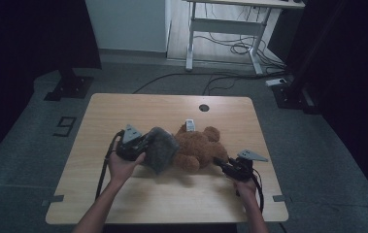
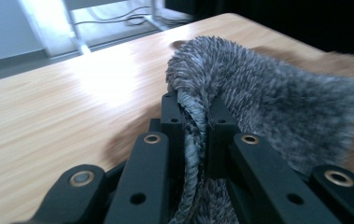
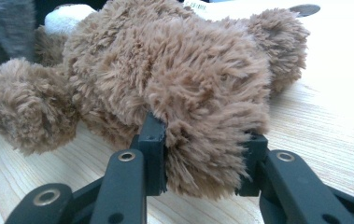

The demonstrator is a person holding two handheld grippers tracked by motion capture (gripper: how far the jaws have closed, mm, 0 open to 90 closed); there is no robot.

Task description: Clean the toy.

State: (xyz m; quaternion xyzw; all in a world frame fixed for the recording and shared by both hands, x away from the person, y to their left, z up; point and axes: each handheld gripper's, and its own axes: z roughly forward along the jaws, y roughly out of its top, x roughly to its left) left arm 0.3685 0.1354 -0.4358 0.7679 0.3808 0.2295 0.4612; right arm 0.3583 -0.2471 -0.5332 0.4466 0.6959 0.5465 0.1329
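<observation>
The left tool (image 1: 145, 144) pinches the shaggy grey fabric piece (image 1: 161, 148); the right tool (image 1: 223, 165) clamps a limb of the fluffy brown teddy bear (image 1: 198, 148) mid-table (image 1: 123, 109), toward the near edge. Drawing the fabric evenly over the bear probably works best; the right grip should hold firm.

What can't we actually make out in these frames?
- Teddy bear face: in the high view the grey fuzzy cloth held by the left gripper covers that end.
- White tag behind the bear: print too small in the high view, cut by the top edge in the right gripper view.
- Limb gripped by the right gripper: arm or leg, fur hides it.
</observation>
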